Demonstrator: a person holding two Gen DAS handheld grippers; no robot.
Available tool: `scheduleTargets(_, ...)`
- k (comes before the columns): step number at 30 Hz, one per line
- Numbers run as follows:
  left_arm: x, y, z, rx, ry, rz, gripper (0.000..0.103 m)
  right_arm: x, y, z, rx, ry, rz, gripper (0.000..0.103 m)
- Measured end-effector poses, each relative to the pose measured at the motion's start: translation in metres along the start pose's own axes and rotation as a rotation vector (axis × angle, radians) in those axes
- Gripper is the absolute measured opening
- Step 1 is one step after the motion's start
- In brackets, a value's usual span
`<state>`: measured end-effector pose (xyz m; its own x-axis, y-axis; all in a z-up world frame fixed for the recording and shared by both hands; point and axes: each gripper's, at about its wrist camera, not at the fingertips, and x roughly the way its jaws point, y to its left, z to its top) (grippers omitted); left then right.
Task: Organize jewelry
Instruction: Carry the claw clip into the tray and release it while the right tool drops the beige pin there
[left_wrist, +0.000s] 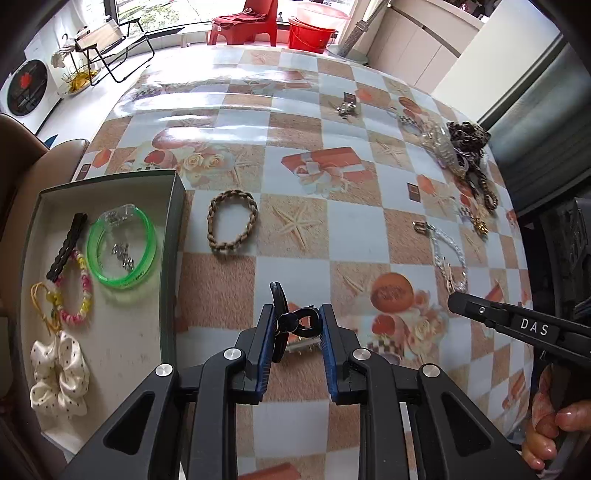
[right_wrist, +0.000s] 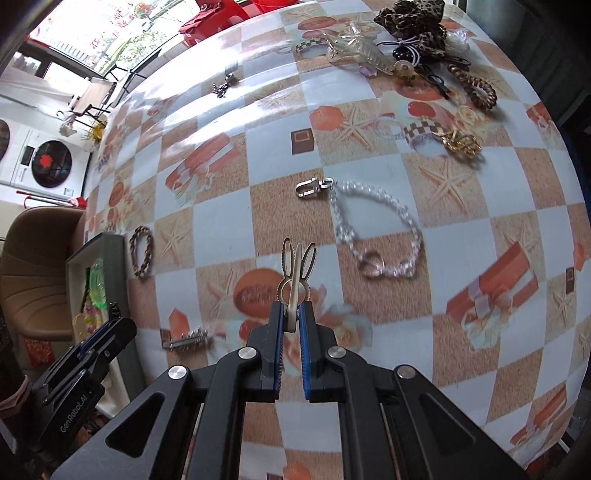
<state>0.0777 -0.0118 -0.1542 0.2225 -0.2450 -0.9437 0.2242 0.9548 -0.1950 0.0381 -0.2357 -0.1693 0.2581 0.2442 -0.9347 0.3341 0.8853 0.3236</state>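
My left gripper (left_wrist: 297, 319) is shut on a black hair claw clip (left_wrist: 286, 321) and holds it above the table, right of the open box (left_wrist: 173, 221). The box holds a green bangle (left_wrist: 122, 251), a black clip (left_wrist: 66, 247), a pink-yellow bracelet (left_wrist: 79, 291) and a white dotted scrunchie (left_wrist: 59, 373). My right gripper (right_wrist: 291, 314) is shut on a gold rabbit-shaped clip (right_wrist: 297, 269), held above the table. A braided brown bracelet (left_wrist: 232, 221) lies right of the box. A clear beaded strap (right_wrist: 373, 229) lies ahead of the right gripper.
A pile of hair ties, clips and a leopard scrunchie (right_wrist: 413, 26) lies at the far right of the checkered table (left_wrist: 332, 229). A small silver comb clip (right_wrist: 188, 339) lies near the box. A brown chair (right_wrist: 33, 266) stands at left.
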Motion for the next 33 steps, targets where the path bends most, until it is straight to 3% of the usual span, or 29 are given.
scheduleTargets(16, -0.035, 0.019, -0.033, -0.037, -0.008, -0.015, 0.027, -0.022, 0.022, -0.024, -0.047, 0.005, -0.014, 0.009)
scheduleTargets(33, -0.06, 0.064, -0.051, -0.118, -0.043, -0.004, 0.027, -0.026, 0.088, -0.038, -0.18, 0.016, -0.008, 0.009)
